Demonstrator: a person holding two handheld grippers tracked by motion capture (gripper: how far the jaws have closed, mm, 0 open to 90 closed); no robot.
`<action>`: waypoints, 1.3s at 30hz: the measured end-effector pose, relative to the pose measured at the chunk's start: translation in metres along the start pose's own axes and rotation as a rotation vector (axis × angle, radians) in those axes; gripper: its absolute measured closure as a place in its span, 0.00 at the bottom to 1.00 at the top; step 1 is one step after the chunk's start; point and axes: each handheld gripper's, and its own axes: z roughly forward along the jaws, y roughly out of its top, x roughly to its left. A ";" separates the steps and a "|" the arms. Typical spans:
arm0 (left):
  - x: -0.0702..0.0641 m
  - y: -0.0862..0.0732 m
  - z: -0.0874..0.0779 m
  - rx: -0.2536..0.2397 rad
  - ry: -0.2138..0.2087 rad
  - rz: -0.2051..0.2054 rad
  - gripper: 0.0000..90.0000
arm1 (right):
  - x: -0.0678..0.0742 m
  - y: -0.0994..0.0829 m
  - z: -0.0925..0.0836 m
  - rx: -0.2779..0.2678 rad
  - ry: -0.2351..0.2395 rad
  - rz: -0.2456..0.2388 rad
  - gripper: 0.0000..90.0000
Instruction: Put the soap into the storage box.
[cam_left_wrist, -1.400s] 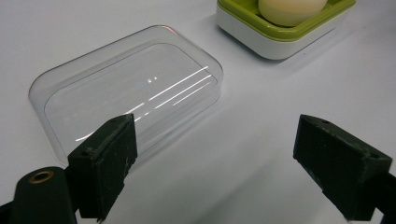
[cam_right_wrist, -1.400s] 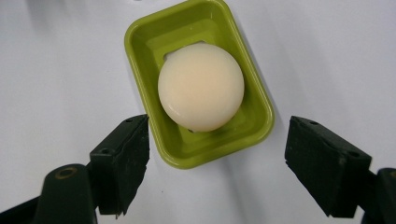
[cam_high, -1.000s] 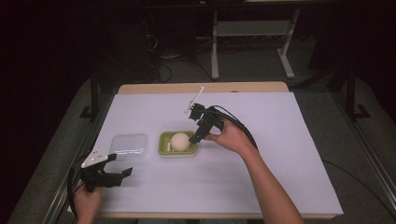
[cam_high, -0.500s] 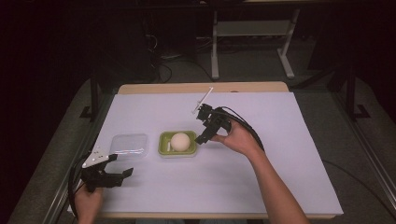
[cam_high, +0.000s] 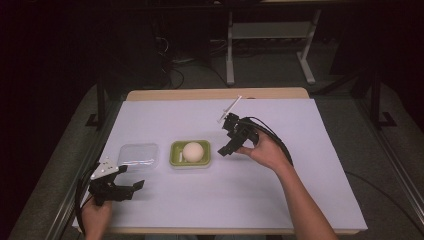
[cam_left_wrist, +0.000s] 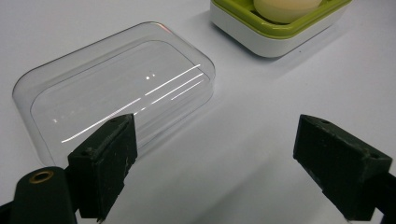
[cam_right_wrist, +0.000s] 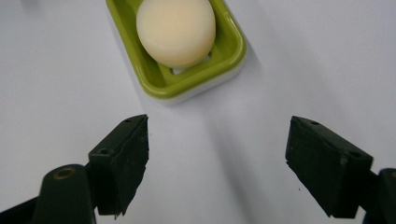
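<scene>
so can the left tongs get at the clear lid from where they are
Probably yes. The left tongs are open and empty, with the clear lid lying flat just ahead by the left-hand jaw. Only bare table lies between them; the green soap dish sits farther off.

The high view looks forward and down over the whole table (cam_high: 300, 200). Each gripper view sits low and close (jaws rising from below). Both share the green soap dish (cam_left_wrist: 275, 35) (cam_right_wrist: 159, 84), seen from opposite sides.
</scene>
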 end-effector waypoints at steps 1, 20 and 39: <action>0.001 0.000 0.000 0.004 0.000 0.007 0.14 | 0.000 -0.001 -0.001 0.004 -0.001 0.004 0.23; 0.001 -0.002 -0.003 0.008 0.005 0.008 0.14 | -0.002 -0.037 -0.014 -0.029 -0.013 0.049 0.23; 0.001 -0.002 -0.003 0.008 0.007 0.010 0.14 | 0.007 -0.085 -0.020 -0.046 -0.034 0.095 0.23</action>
